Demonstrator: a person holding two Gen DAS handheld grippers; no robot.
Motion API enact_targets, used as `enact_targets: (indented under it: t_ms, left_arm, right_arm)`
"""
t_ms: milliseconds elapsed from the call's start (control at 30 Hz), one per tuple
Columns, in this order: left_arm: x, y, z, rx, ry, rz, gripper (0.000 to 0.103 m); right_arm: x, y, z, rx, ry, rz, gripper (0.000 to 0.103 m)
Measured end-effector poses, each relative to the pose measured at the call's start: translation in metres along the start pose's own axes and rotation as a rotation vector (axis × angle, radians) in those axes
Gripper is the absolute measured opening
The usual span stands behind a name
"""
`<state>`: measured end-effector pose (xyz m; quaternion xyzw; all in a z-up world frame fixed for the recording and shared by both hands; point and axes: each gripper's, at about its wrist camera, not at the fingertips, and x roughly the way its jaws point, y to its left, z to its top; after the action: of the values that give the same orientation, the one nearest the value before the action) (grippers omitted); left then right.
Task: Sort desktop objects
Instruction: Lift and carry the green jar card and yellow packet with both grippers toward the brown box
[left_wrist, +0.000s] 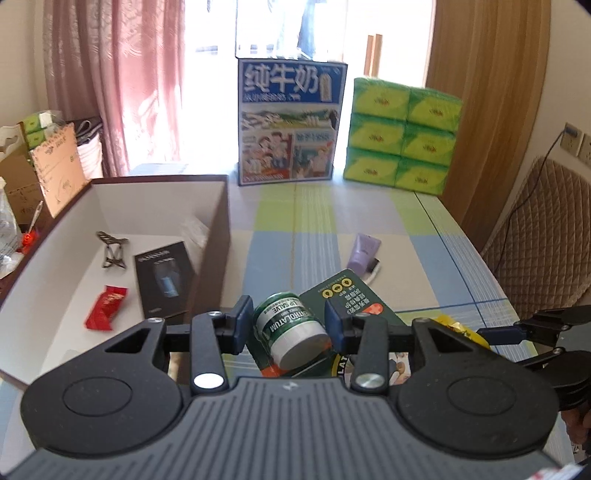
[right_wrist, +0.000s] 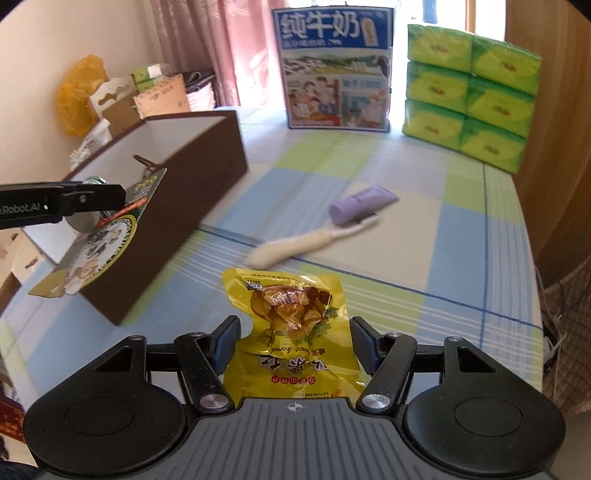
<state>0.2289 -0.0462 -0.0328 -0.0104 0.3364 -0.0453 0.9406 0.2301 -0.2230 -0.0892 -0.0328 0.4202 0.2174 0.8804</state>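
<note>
left gripper (left_wrist: 290, 325) clamps lip salve tin (left_wrist: 291, 332) beside box (left_wrist: 218, 236) | right gripper (right_wrist: 293, 341) pinches yellow snack pouch (right_wrist: 291, 325) above table | risk: round tin may roll out, pouch edge may slip

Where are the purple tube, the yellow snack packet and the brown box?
purple tube (right_wrist: 364, 204), right wrist view, middle of its body
snack packet (right_wrist: 291, 306), right wrist view, clear window
brown box (left_wrist: 218, 236), left wrist view, right wall
</note>
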Motion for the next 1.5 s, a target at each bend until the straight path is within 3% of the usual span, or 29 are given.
enact_targets:
  t_ms: [433, 900, 1267, 1500]
  left_arm:
    - [-0.047, 0.071, -0.011, -0.083, -0.036, 0.068, 0.037]
    - [-0.078, 0.16, -0.022, -0.172, -0.065, 0.174, 0.037]
    - [-0.06, 0.207, -0.005, -0.171, -0.071, 0.194, 0.037]
    - [-0.024, 0.219, 0.012, -0.066, -0.05, 0.195, 0.037]
  right_arm:
    - [-0.01, 0.072, 0.023, -0.057, -0.042, 0.108, 0.062]
    - [0.009, 0.156, 0.066, -0.142, -0.072, 0.251, 0.062]
    - [0.051, 0.189, 0.115, -0.084, -0.091, 0.281, 0.062]
    - [0.086, 0.195, 0.14, -0.023, -0.067, 0.252, 0.062]
